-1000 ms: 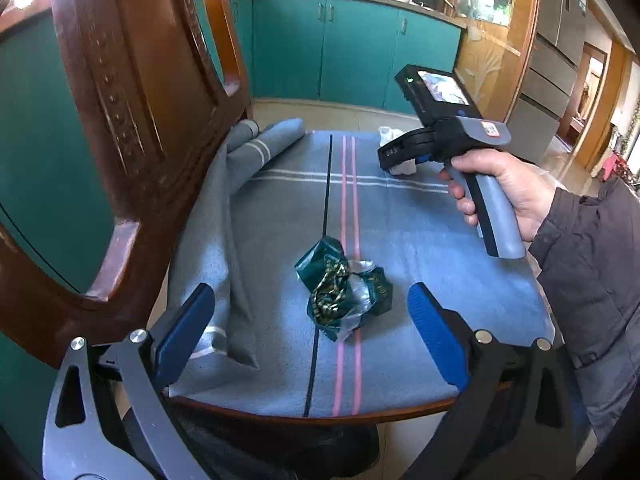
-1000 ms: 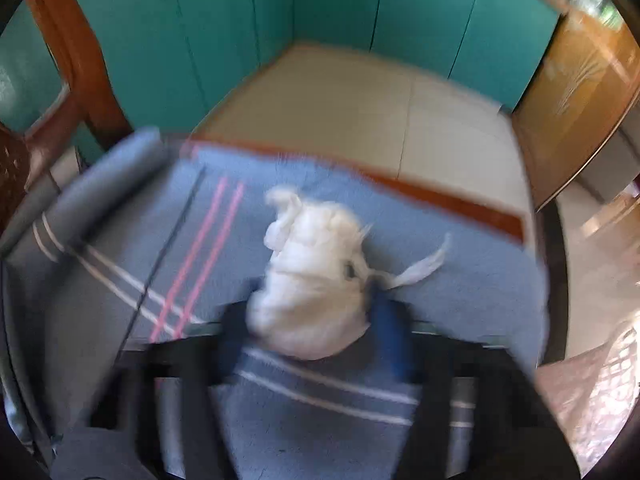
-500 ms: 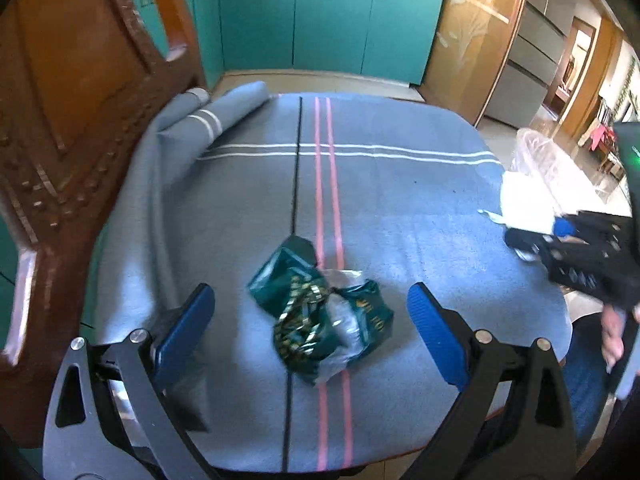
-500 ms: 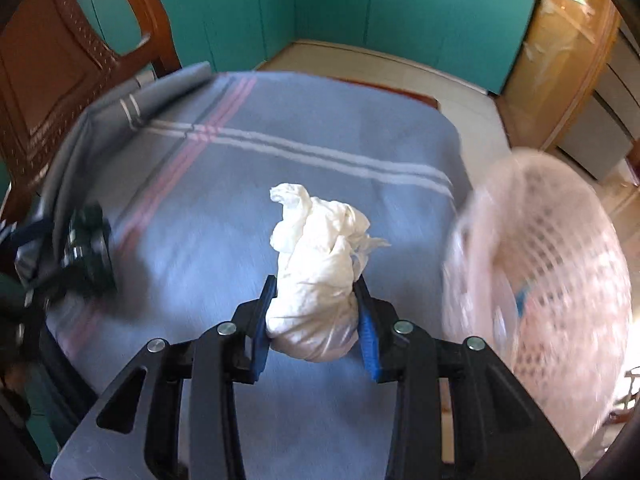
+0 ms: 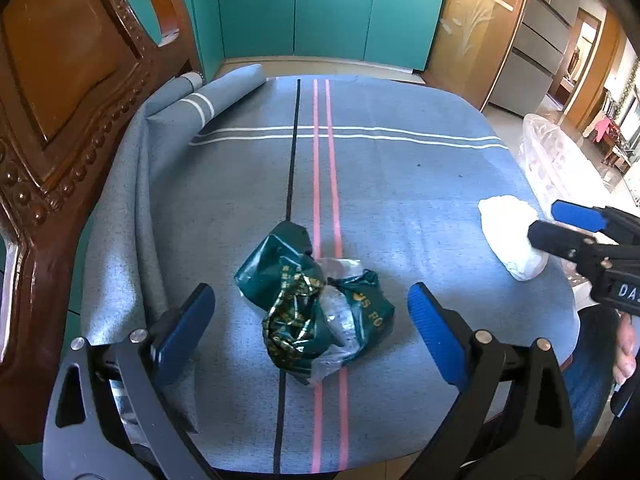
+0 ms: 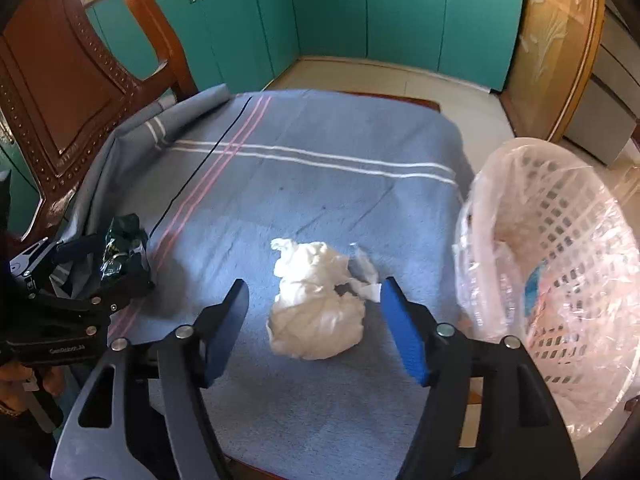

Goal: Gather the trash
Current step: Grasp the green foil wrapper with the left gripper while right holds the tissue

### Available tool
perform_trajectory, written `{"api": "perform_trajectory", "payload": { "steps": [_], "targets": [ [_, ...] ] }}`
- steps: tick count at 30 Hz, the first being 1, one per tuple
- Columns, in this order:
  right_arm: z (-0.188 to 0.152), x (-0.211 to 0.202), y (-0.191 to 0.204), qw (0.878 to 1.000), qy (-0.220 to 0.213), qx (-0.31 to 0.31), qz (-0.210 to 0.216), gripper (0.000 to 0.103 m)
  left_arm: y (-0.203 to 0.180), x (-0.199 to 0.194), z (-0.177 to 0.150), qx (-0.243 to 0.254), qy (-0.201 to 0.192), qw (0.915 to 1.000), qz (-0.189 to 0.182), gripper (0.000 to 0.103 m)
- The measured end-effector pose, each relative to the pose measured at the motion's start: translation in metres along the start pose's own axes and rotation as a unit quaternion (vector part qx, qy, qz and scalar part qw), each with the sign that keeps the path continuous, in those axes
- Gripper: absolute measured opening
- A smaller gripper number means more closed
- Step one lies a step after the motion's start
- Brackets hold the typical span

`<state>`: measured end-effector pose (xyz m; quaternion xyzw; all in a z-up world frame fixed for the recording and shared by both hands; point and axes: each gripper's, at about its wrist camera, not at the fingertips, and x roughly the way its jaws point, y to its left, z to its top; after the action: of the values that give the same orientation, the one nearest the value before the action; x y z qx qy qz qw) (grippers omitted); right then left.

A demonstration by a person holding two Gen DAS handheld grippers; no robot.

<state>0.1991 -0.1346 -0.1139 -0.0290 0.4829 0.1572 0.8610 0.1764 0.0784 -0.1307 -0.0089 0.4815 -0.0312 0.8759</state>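
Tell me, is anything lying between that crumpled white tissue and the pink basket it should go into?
Nothing visible does. The crumpled white tissue lies on the blue cloth between the opening right tongs, untouched by them. The pink basket stands just off the cloth's edge to the tissue's right, with only bare cloth between them.

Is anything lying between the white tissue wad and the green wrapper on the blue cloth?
Nothing. In the left wrist view, only bare blue cloth with its pink stripes separates the white tissue wad from the green wrapper.
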Motion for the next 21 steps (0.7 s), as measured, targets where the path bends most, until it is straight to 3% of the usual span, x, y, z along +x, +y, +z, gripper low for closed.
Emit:
{"api": "perform_trajectory", "payload": {
  "steps": [9, 10, 13, 21],
  "targets": [
    [-0.007, 0.006, -0.013, 1.000, 0.010, 0.025, -0.005, 0.072, -0.005, 0.015, 0.002, 0.004, 0.017, 0.9998, -0.009, 0.097],
    [-0.007, 0.006, -0.014, 1.000, 0.010, 0.026, -0.004, 0.072, -0.007, 0.018, 0.002, 0.006, 0.020, 0.9997, -0.010, 0.095],
    [-0.007, 0.008, -0.013, 1.000, 0.013, 0.026, -0.002, 0.072, -0.010, 0.028, 0.001, 0.011, 0.030, 0.9994, -0.012, 0.075],
    [-0.005, 0.026, -0.007, 0.999, 0.027, 0.018, 0.001, 0.072, -0.012, 0.024, 0.000, 0.016, 0.015, 0.9997, -0.009, 0.065]
  ]
}}
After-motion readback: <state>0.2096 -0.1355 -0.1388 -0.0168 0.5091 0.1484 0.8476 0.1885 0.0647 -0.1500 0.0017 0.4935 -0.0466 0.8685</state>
